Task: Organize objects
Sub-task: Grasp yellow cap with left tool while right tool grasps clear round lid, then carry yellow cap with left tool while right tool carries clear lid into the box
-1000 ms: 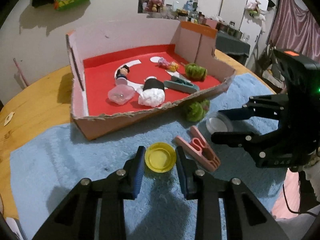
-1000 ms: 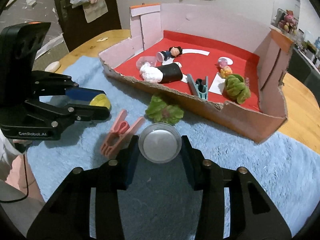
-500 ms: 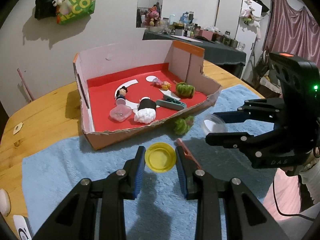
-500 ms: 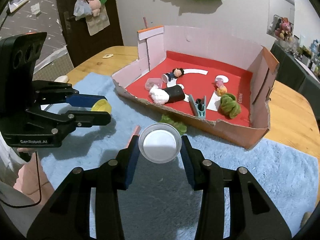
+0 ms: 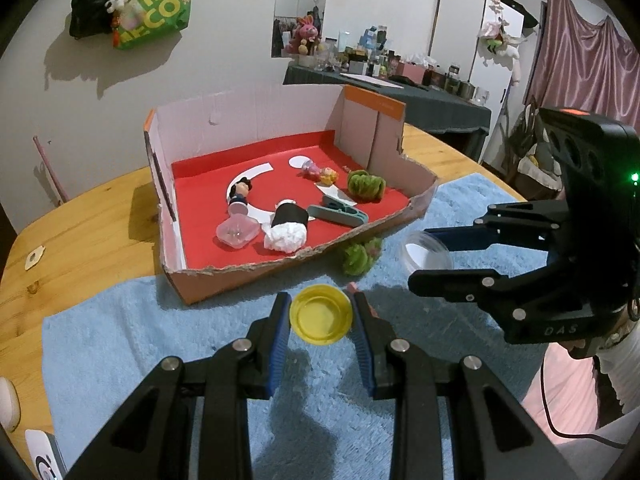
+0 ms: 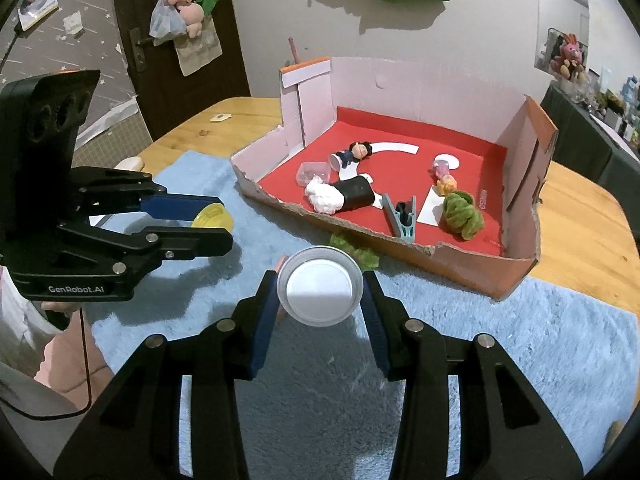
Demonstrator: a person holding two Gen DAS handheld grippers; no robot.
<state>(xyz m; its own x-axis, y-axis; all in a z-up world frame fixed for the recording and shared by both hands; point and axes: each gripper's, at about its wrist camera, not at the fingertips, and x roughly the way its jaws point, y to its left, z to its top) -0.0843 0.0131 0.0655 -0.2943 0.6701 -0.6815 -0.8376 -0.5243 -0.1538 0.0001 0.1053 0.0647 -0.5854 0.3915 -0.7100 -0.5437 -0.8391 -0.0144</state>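
Your wooden table (image 5: 92, 236) carries a blue fleecy towel (image 6: 520, 344), with the torn cardboard box (image 5: 224, 280) resting partly on both, plus a small tag (image 5: 34, 257).

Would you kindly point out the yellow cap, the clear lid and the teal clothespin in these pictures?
yellow cap (image 5: 322, 314), left wrist view, on its hollow inside.
clear lid (image 6: 320, 286), right wrist view, on its flat white middle.
teal clothespin (image 5: 338, 215), left wrist view, on the middle of its body.

yellow cap (image 5: 321, 314) between left gripper (image 5: 322, 322) fingers (image 5: 280, 326), above blue towel (image 5: 120, 340)
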